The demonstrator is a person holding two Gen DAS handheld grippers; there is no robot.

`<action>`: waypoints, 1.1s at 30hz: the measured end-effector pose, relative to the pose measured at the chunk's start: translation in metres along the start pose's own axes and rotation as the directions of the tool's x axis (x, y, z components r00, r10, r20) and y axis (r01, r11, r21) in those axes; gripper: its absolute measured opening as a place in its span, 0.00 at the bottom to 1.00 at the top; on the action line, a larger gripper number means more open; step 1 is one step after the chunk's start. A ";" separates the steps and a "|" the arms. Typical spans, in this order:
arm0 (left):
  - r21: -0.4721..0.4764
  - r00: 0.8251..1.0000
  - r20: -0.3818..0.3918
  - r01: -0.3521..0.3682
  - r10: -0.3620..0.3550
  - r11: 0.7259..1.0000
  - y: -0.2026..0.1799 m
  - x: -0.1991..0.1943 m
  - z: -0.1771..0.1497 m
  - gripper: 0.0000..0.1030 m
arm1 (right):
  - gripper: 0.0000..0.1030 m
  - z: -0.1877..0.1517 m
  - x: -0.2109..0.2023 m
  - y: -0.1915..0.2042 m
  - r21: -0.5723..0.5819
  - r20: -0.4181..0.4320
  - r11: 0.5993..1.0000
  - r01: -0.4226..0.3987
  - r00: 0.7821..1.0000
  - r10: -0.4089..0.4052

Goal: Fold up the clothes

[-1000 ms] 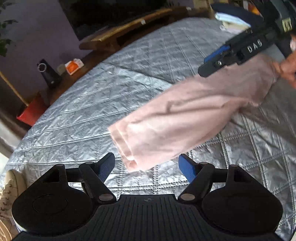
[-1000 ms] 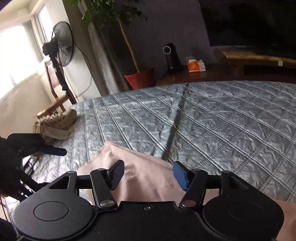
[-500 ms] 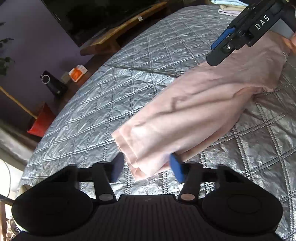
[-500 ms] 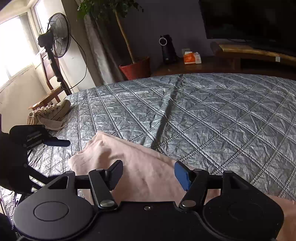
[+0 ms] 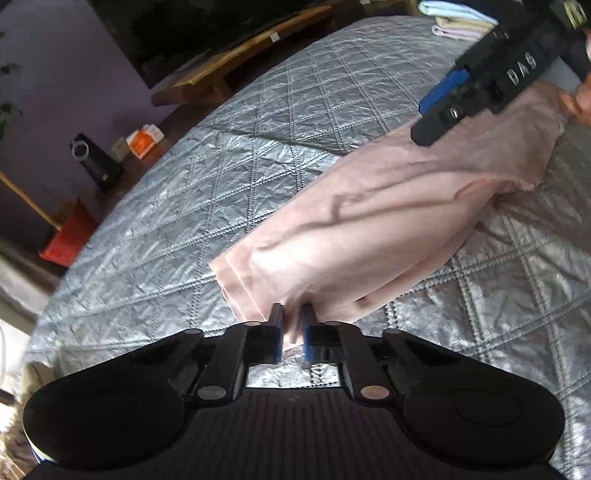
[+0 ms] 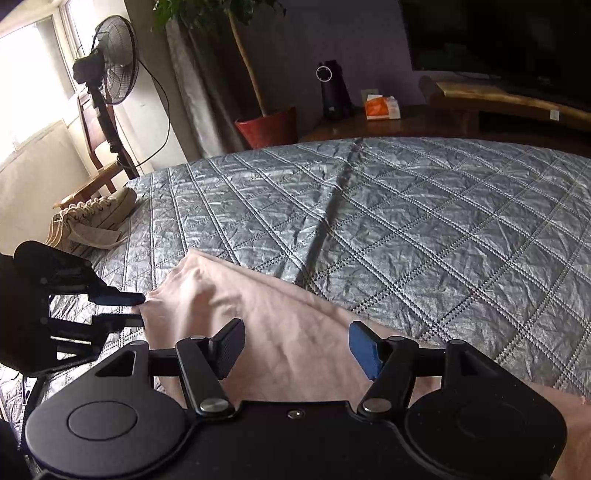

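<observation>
I have the left gripper (image 5: 291,325) pinching the near hem end of the pink garment (image 5: 369,236); its jaws have just been closing and now stand pressed together on the cloth, which bunches between them. The garment lies stretched on the quilted grey bed (image 5: 258,155), running from my left jaws toward the right gripper (image 6: 295,343), whose jaws stand spread with pink cloth under and between them but not clamped. I judge this the grasping step before a fold: one end is secured, the other not yet. Next I would need the right jaws to close on their end, then both to lift together and carry one end over the other without dragging the quilt. The left wrist view shows the whole length of the garment and a stack of folded linens (image 5: 458,20) beyond it; the right wrist view instead shows the left jaws from the side, plus sneakers (image 6: 92,221) and a standing fan (image 6: 110,62).
</observation>
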State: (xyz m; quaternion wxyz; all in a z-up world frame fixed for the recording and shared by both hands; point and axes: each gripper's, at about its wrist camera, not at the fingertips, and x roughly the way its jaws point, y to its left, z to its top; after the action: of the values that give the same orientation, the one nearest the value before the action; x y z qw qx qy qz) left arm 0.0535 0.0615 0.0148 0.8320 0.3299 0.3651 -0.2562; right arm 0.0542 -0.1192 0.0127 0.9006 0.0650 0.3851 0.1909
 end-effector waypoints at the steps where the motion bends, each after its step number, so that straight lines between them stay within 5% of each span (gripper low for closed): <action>1: -0.015 1.000 0.003 0.015 -0.015 1.000 0.002 -0.002 0.001 0.04 | 0.59 0.000 0.000 0.000 -0.003 -0.002 1.000 -0.001 1.000 0.001; 9: -0.145 0.996 0.054 0.072 -0.064 0.987 0.020 -0.015 0.007 0.03 | 0.60 -0.001 0.003 0.000 -0.003 -0.019 1.000 -0.001 1.000 0.001; 15: -0.165 0.997 0.045 -0.053 0.061 0.985 0.028 -0.013 0.011 0.01 | 0.62 -0.002 0.005 0.002 -0.012 -0.031 1.000 0.003 1.000 -0.003; 23: -0.197 0.993 -0.049 -0.114 0.107 0.974 0.037 -0.003 0.008 0.03 | 0.63 -0.001 0.005 0.001 -0.008 -0.030 1.000 -0.006 1.000 0.006; 26: -0.266 0.985 -0.065 -0.171 0.159 0.949 0.051 -0.006 0.007 0.11 | 0.63 0.000 0.002 -0.003 0.035 -0.001 0.998 -0.055 0.998 0.055; 29: -0.390 0.976 -0.046 -0.213 0.212 0.896 0.075 -0.018 0.010 0.17 | 0.62 0.003 0.002 -0.008 0.092 0.021 0.990 -0.106 0.994 0.105; 33: -0.471 0.965 -0.022 -0.240 0.261 0.849 0.094 -0.034 0.014 0.21 | 0.62 0.024 0.008 0.008 0.041 0.025 0.984 -0.173 0.985 0.172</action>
State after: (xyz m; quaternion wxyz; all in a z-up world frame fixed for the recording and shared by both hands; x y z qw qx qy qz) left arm 0.1018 0.1186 0.0824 0.9207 0.1579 0.3523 -0.0566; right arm 0.0744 -0.1075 0.0261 0.8830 0.1193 0.3725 0.2594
